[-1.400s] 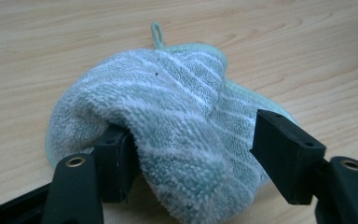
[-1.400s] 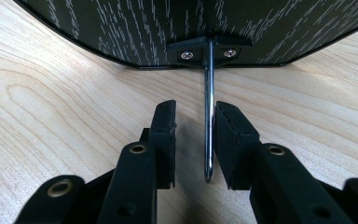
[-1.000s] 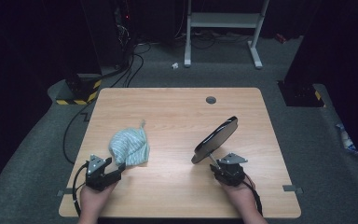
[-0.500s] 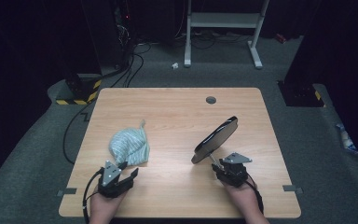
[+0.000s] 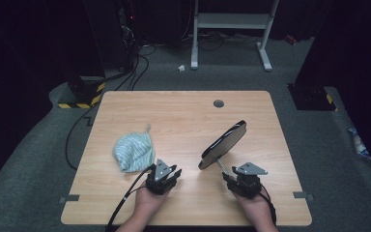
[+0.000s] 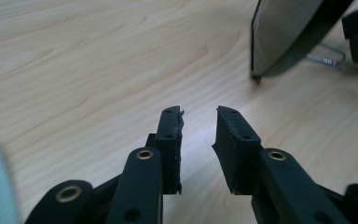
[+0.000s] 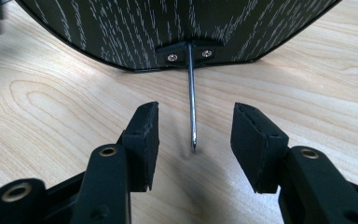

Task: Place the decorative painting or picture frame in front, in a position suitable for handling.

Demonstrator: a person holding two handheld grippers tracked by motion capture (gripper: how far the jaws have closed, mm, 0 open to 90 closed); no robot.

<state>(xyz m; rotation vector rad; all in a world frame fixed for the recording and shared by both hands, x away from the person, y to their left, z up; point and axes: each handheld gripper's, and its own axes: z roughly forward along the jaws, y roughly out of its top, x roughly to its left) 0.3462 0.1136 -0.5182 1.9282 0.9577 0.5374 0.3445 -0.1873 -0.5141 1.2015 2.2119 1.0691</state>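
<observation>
Mirror (image 5: 223,144) propped on the desk (image 5: 183,116), its wire stand (image 7: 192,107) between the parted, opening right hand-held gripper (image 7: 193,140). Left hand-held gripper (image 6: 198,140), closing, narrowly apart, empty, beside cloth (image 5: 134,152).

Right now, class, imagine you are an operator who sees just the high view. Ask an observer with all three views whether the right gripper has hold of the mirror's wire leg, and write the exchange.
Operator: Is the right gripper gripping the wire leg?
Observer: No. In the right gripper view the leg stands between the jaws, clear of both pads. The jaws have just been opening.
Operator: What fixes the leg to the mirror?
Observer: A small black bracket with two screws, on the mirror's dark, wood-grained back.
Operator: And the left gripper?
Observer: Its jaws have just been closing with nothing between them. There is a narrow gap between the pads.
</observation>
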